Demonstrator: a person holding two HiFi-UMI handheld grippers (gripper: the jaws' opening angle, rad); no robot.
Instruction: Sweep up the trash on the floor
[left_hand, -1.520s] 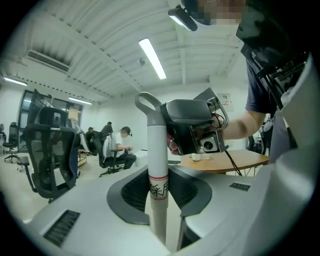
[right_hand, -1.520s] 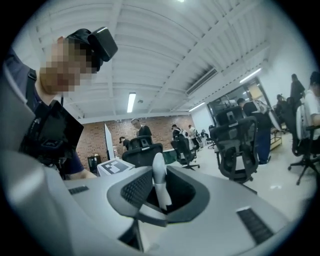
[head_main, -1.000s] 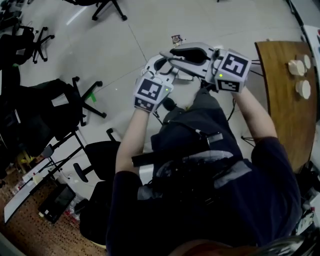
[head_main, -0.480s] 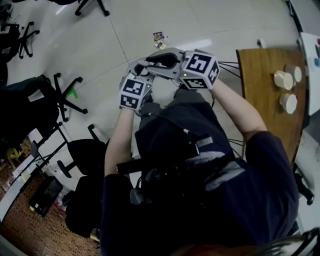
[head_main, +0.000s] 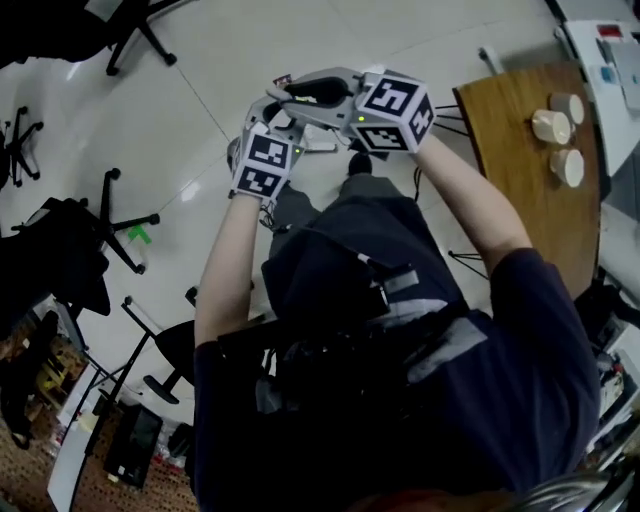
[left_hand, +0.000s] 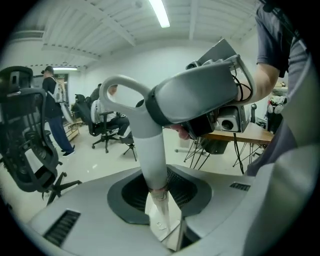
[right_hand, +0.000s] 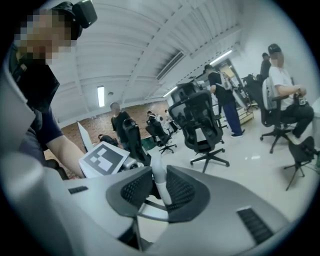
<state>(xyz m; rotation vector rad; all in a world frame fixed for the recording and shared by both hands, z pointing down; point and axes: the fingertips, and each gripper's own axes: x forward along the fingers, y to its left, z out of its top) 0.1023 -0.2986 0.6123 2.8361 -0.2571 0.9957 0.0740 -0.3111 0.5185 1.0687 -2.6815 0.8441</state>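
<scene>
Fingers (left_hand: 127, 197) of the left gripper (left_hand: 160, 192) are clamped on a white handle (left_hand: 152, 150) that rises between them. The right gripper (right_hand: 160, 192) is likewise closed on a thin white handle. Both grippers sit close together, just left of the wooden table (head_main: 510, 150). A scrap of trash (head_main: 283, 79) lies on the floor (head_main: 200, 60) farther left of that table, just beyond the grippers.

Arms forward (2 grippers close together), left gripper (left_hand: 161, 194) clamps a thick handle (left_hand: 150, 145), right gripper (right_hand: 160, 193) a thin handle (right_hand: 156, 170).
</scene>
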